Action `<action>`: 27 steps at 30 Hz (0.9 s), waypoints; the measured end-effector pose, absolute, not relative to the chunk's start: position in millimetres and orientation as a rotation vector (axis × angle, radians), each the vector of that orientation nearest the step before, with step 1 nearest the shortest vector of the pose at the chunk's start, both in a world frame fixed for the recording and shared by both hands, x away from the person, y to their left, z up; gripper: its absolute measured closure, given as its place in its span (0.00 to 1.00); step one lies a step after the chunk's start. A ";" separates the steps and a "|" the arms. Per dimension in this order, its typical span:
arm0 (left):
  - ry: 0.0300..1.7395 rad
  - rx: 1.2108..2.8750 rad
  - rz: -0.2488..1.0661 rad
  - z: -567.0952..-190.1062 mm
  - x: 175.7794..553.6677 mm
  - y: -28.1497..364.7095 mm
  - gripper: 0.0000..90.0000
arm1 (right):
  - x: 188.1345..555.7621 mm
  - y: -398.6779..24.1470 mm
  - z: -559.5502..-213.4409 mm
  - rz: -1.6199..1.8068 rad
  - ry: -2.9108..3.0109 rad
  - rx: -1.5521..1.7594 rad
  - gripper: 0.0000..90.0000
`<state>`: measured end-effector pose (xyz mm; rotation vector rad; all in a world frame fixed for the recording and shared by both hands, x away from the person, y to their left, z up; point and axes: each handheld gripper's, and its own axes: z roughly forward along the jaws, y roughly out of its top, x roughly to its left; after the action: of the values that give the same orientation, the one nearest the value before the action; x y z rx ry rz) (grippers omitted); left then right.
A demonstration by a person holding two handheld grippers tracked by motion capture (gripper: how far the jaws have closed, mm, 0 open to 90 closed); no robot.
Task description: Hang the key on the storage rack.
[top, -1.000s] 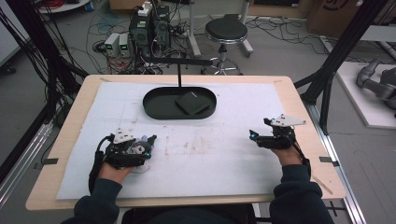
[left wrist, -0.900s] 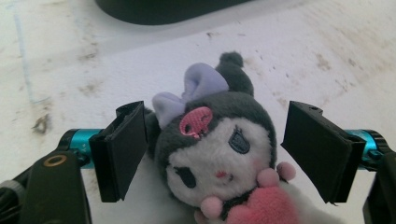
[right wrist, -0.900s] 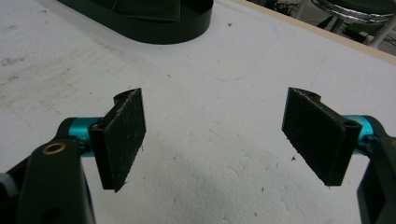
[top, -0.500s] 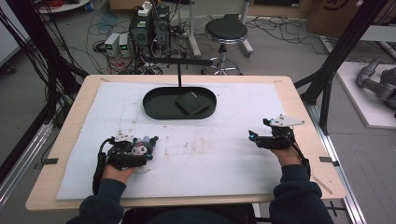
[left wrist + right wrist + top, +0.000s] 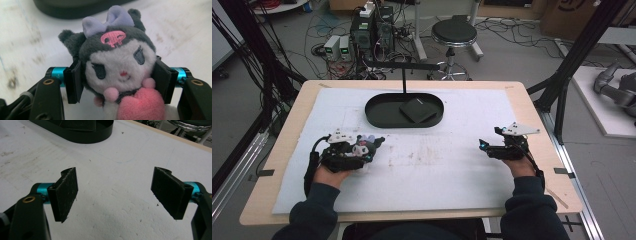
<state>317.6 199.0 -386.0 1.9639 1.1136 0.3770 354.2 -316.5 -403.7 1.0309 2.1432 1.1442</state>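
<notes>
Both of my left gripper (image 5: 117, 82) fingers have just closed on the head of the grey-and-white plush doll with a lilac bow (image 5: 117, 65), near the black oval tray (image 5: 404, 111), which lies beyond it; my right gripper (image 5: 116, 195) fingers stand apart, empty.

White padding (image 5: 452, 170) is lying bare between the left gripper (image 5: 371, 145) and the right gripper (image 5: 484, 145), giving a wide open lane across the table's middle. Farther back, the black oval tray (image 5: 382, 117) is standing in the way, its thin upright post (image 5: 404, 82) and crossbar (image 5: 402, 65) barring passage above its far rim.
</notes>
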 end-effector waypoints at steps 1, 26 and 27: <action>1.114 1.964 0.377 -386.0 317.6 199.0 0.40 | 354.1 -316.5 -403.6 1.150 2.141 1.033 0.25; 0.975 1.852 0.420 -284.0 417.5 208.6 0.40 | 354.9 -319.8 -400.8 1.200 2.112 1.033 0.25; 0.973 1.851 0.425 -281.5 421.2 208.7 0.40 | 354.9 -319.9 -400.7 1.200 2.113 1.033 0.25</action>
<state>421.2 208.7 -281.5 1.8506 0.9734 0.4253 354.9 -319.9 -400.7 1.0332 2.1125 1.2002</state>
